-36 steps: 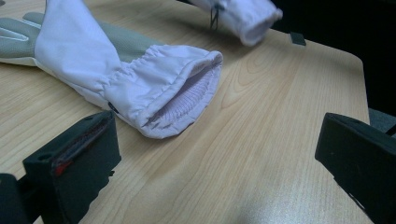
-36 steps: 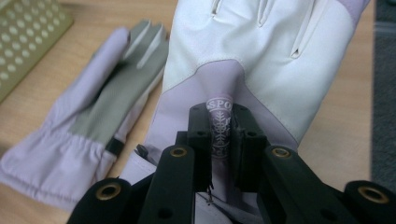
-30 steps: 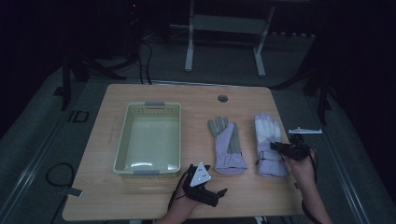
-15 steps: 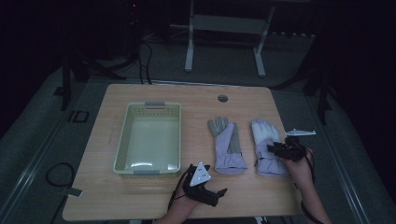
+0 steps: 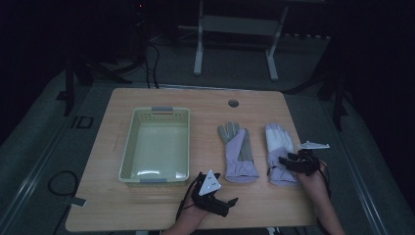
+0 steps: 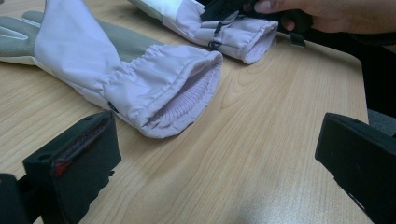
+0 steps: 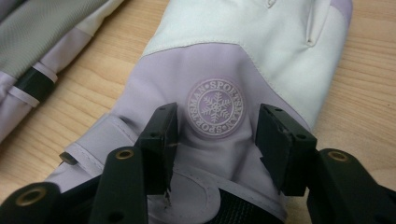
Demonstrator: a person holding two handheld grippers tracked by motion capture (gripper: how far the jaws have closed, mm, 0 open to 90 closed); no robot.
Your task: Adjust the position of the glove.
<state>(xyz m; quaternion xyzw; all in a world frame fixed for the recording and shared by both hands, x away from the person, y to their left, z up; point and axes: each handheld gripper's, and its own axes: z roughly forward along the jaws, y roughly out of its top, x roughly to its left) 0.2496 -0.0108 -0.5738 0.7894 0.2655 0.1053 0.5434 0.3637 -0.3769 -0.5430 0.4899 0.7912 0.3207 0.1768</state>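
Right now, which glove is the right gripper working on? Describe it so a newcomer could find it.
On the wooden table, look right of the pale basket, where two lilac gloves lie side by side. It is the right-hand glove, nearest the table's right edge. Unlike its grey-palmed neighbour, it shows a white back and a round snowflake badge.

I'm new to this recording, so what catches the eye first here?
Two lilac gloves lie side by side on the wooden table: the left glove and the right glove. The right hand-held gripper is poised open over the right glove's snowflake badge. A pale basket sits left of them.
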